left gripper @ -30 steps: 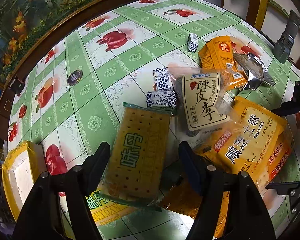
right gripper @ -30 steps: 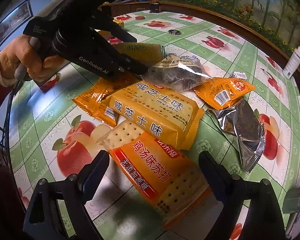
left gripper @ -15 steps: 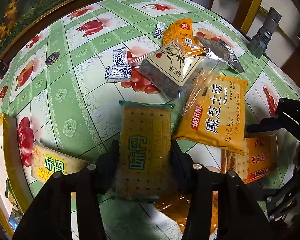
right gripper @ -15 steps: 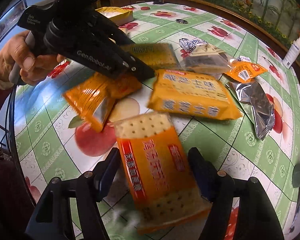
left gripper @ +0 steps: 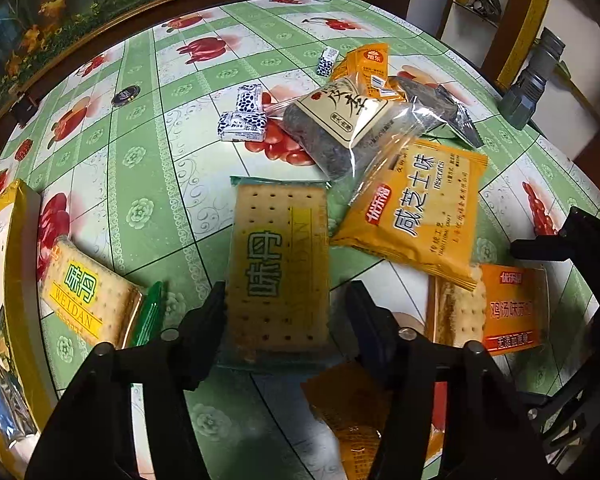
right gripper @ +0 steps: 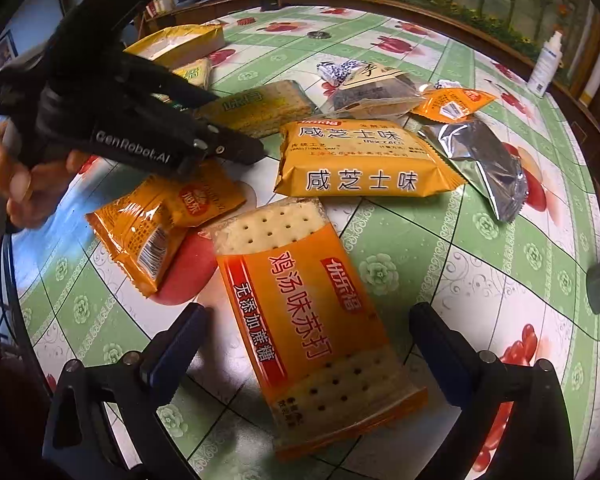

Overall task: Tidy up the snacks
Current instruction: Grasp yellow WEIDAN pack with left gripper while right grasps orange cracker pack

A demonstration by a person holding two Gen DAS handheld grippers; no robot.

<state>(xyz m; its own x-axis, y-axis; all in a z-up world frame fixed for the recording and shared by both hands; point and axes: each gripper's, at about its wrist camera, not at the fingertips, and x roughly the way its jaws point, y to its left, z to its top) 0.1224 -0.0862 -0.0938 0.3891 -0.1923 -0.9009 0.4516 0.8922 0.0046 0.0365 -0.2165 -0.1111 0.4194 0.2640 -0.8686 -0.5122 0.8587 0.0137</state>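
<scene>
My left gripper is shut on a green-edged cracker pack, gripping its near end just above the table; the right wrist view shows the same gripper and pack, with a hand on the handle. An orange cracker pack lies flat on the green fruit-print tablecloth. My right gripper stands around it, jaws opening, pads clear of both its sides. A second green-edged cracker pack lies at the left beside a yellow box.
A yellow cheese-biscuit pack, a clear bag of dark plums, a silver packet, small orange packs and blue-white candies crowd the middle. A spray bottle stands at the far edge.
My left gripper closed on the green-edged cracker pack and carried it left, away from the pile. My right gripper narrowed around the orange pack, which turned lengthwise, then opened wide again.
</scene>
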